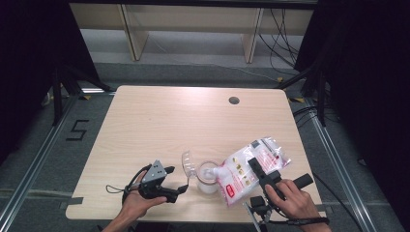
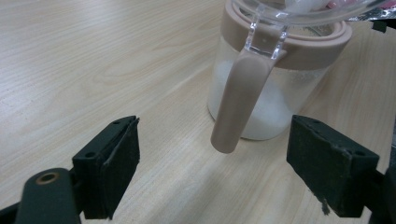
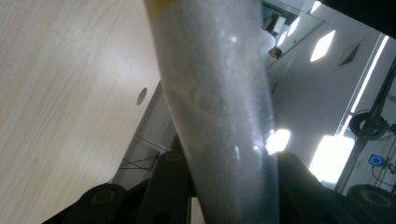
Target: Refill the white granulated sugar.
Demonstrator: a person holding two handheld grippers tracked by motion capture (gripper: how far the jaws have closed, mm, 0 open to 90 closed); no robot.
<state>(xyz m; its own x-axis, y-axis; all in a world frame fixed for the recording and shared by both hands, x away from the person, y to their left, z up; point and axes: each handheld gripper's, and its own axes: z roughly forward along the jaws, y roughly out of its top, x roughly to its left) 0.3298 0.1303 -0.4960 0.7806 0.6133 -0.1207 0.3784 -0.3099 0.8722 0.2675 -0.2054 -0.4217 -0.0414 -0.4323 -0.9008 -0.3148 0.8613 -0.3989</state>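
Fingers: right fingers (image 1: pixel 258 171) clamp bag (image 1: pixel 246 169), left fingers (image 2: pixel 116 161) gape round jar (image 1: pixel 208 179) handle | step: pouring bag into jar near surface (image 1: pixel 159 125) front edge | next: probably tilt more, steady jar

**Both hands low at the table's near edge**

The left hand (image 1: pixel 138 203) is holding the left gripper (image 1: pixel 180 189) low and level, pointing toward the right, its jaws standing wide apart with nothing pressed between them. The right hand (image 1: pixel 295 200) is gripping the right gripper (image 1: pixel 253 163), angling it up and to the left, jaws clamping.
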